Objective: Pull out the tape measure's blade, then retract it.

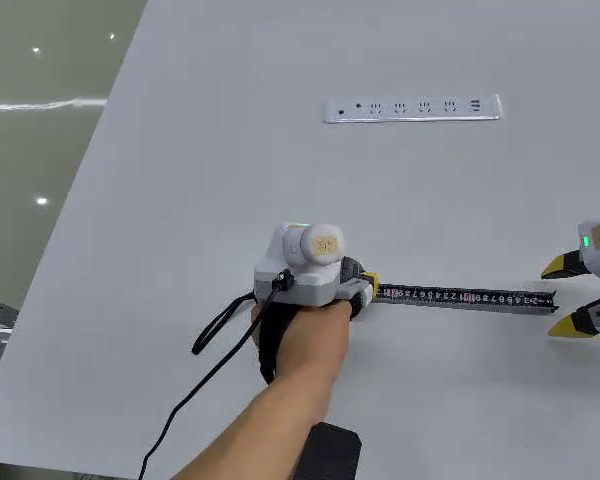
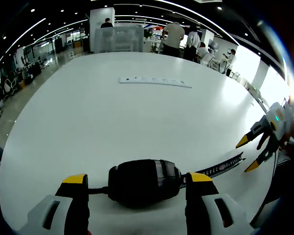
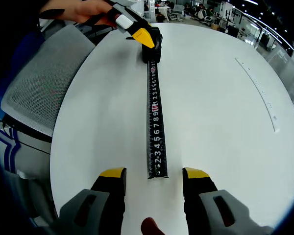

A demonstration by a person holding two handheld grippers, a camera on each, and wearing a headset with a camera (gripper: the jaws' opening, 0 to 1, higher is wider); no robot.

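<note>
Left gripper (image 2: 138,178): yellow-tipped jaws set wide, one on each side of the black, rounded tape measure case (image 2: 142,188). A sliver of gap shows on one side, so it cannot be told whether the jaws press the case or merely bracket it. Case: rests on the white table (image 1: 230,180) near the near edge, about midway along it, with a black wrist strap (image 1: 215,325) trailing from it toward the near-left corner. Black steel blade with white numerals (image 3: 155,122): already drawn out of the case, lying flat and straight on the table, running parallel to the near edge toward the right edge. Blade end hook (image 3: 157,172): lies on the surface between the tips of the right gripper (image 3: 154,172). Right gripper: yellow-tipped jaws apart, one either side of the hook, touching neither it nor the blade. White power strip (image 1: 412,107): lies toward the far edge, well apart from the tape measure. Task status, as judged: the pull-out half looks complete, with a good length of numbered blade exposed. The retraction half is outstanding, since the whole drawn length lies out on the table and none of it reads as winding back into the case.
</note>
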